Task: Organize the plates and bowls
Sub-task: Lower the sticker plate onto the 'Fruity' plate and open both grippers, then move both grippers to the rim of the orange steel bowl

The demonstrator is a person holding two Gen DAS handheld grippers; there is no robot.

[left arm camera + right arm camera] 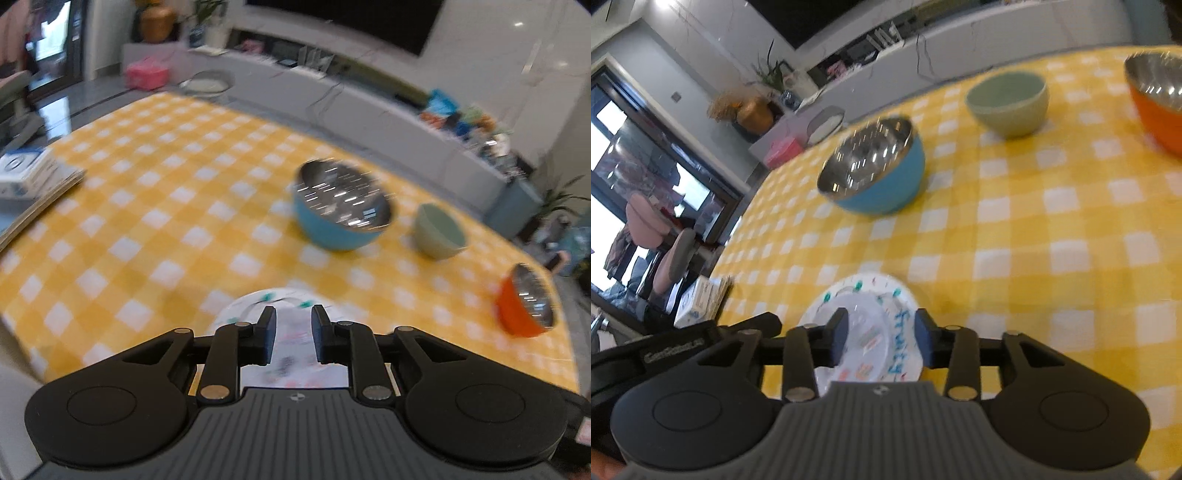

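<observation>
A white printed plate (291,339) (866,334) lies on the yellow checked tablecloth near the front edge. My left gripper (293,334) is open above it, touching nothing. My right gripper (881,343) is open wide over the same plate, holding nothing. Farther back stand a blue bowl with a steel inside (340,206) (875,166), a pale green bowl (439,230) (1008,103) and an orange bowl with a steel inside (526,302) (1160,103). Both views are blurred.
A white box on stacked papers (26,177) (700,301) lies at the table's left edge. A grey cabinet (369,110) runs behind the table. The left gripper's body (665,354) shows at the right wrist view's lower left.
</observation>
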